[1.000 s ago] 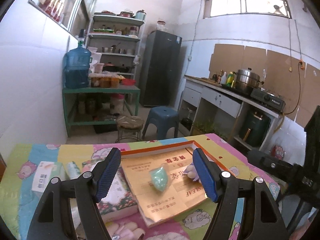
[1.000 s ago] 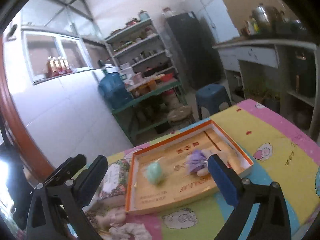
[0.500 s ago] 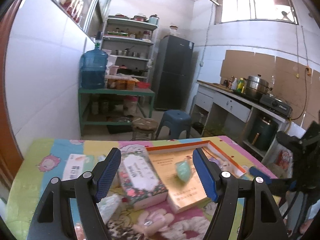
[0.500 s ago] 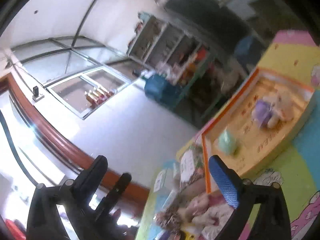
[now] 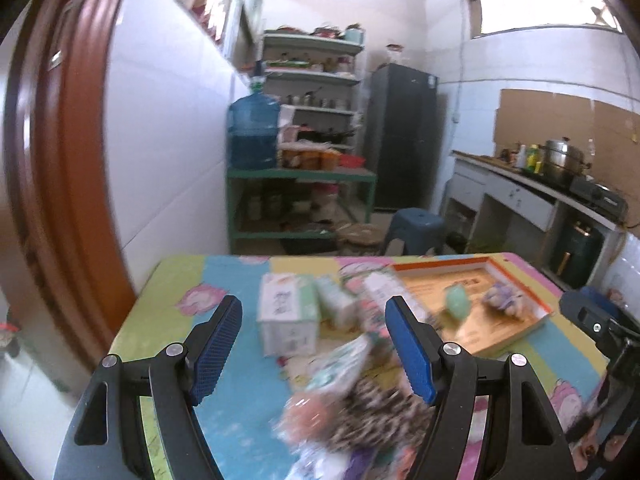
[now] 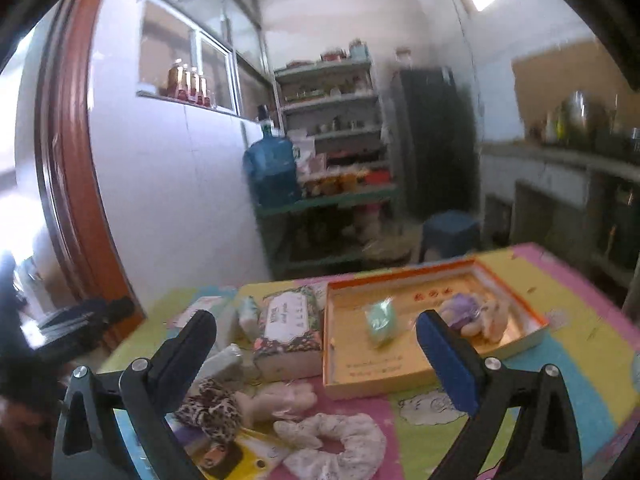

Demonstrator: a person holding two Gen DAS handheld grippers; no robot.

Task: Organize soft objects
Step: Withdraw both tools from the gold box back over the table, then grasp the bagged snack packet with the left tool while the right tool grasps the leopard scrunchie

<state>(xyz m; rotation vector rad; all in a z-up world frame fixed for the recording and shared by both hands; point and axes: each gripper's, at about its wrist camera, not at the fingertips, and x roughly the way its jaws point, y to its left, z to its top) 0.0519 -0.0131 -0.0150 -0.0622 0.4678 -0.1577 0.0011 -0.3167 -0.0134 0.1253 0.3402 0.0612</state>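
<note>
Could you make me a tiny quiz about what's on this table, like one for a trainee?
1. True or false: the orange-edged tray already holds a green pouch and a purple and cream soft toy.
2. Which lies nearest the camera in the right wrist view? A. white scrunchie B. flowered tissue pack C. blue stool
3. Fill in: the left claw and the right claw are both ____ and hold nothing.

Key: 1 true; 2 A; 3 open.
</note>
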